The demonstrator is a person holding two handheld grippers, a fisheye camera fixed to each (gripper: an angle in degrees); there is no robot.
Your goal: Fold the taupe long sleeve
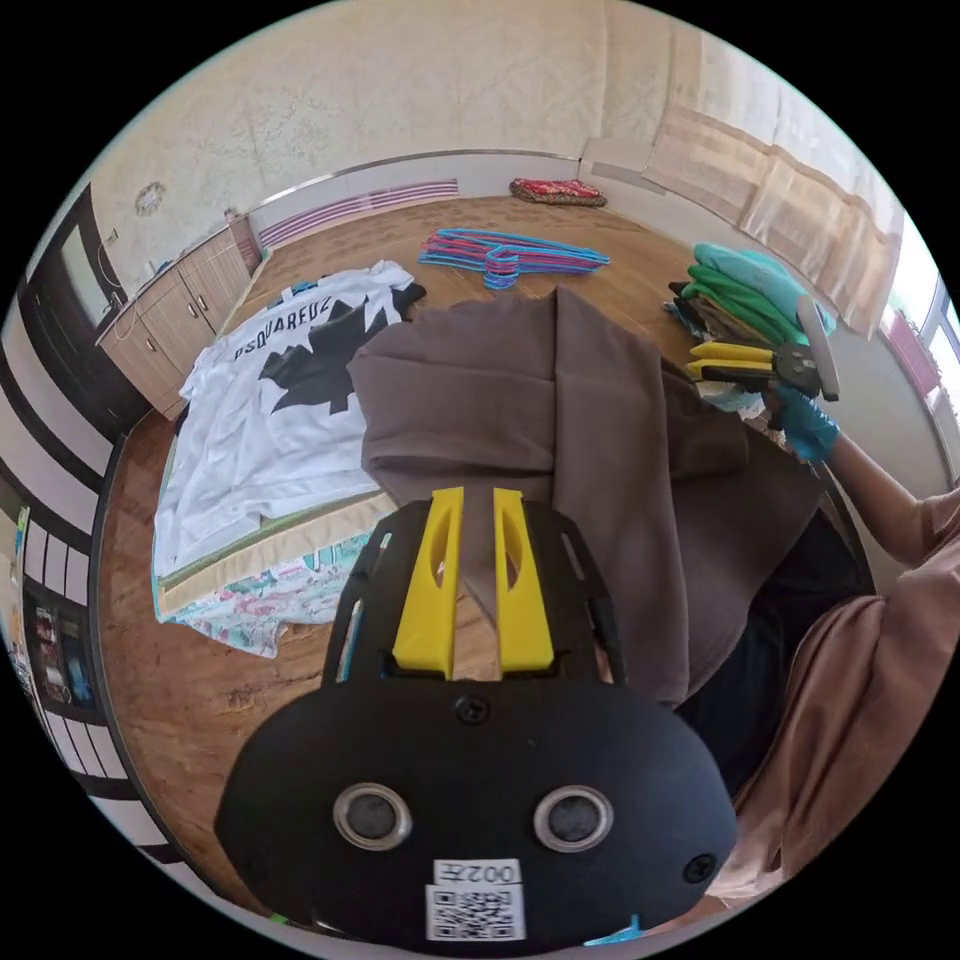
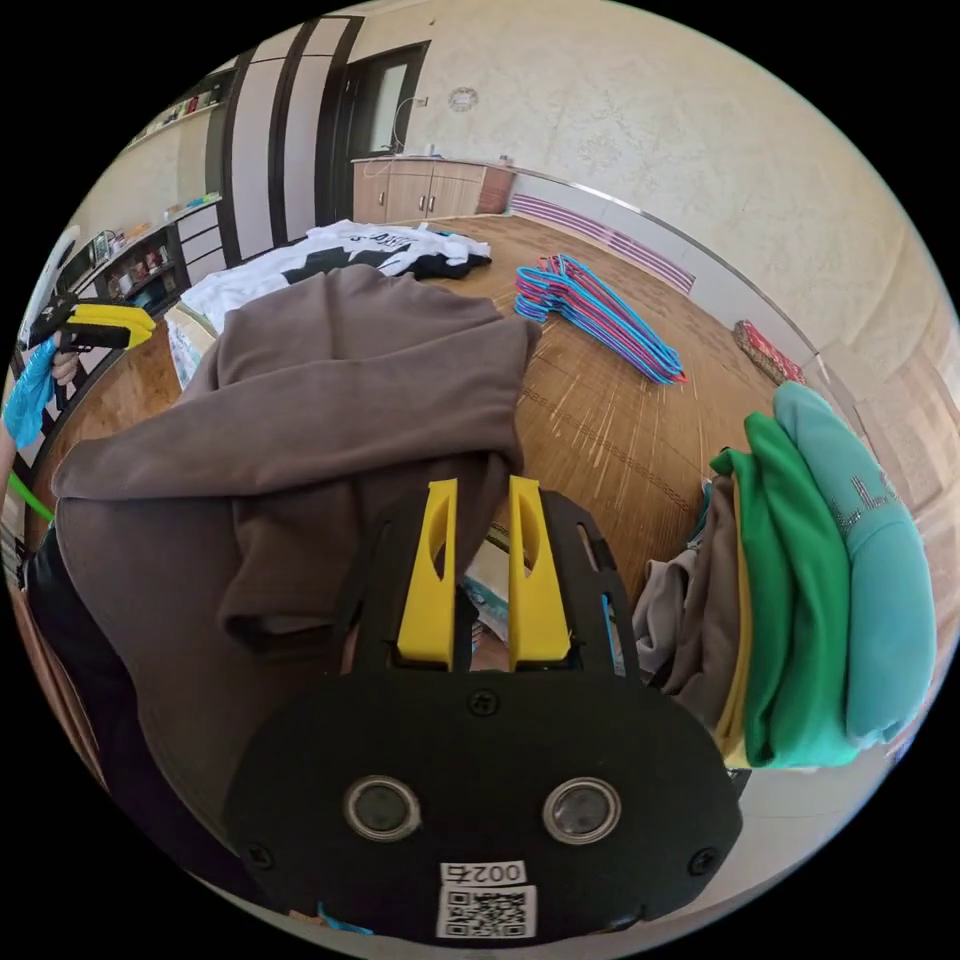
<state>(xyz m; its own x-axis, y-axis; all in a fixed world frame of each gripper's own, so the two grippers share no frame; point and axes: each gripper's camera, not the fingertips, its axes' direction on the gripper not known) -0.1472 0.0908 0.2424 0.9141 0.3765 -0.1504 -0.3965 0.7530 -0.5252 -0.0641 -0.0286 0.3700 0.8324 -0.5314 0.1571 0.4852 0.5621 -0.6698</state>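
The taupe long sleeve (image 1: 560, 420) lies bunched and partly doubled over the person's lap, one edge hanging towards the floor. In the right gripper view the taupe long sleeve (image 2: 330, 400) sits left of my jaws. My left gripper (image 1: 478, 495) hovers just short of the cloth, jaws a narrow gap apart, nothing pressed between them. The same left gripper (image 2: 150, 324) appears far left, clear of the garment, in a blue-gloved hand (image 2: 30, 390). My right gripper (image 2: 483, 485) is open and empty. In the left gripper view the right gripper (image 1: 692, 362) is held off to the right.
A white T-shirt with a black print (image 1: 280, 400) lies spread on a mat (image 1: 260, 545) on the wooden floor. Blue and pink hangers (image 1: 510, 255) lie beyond. A stack of folded clothes (image 2: 820, 580) stands at the right. Cabinets (image 1: 180, 310) line the wall.
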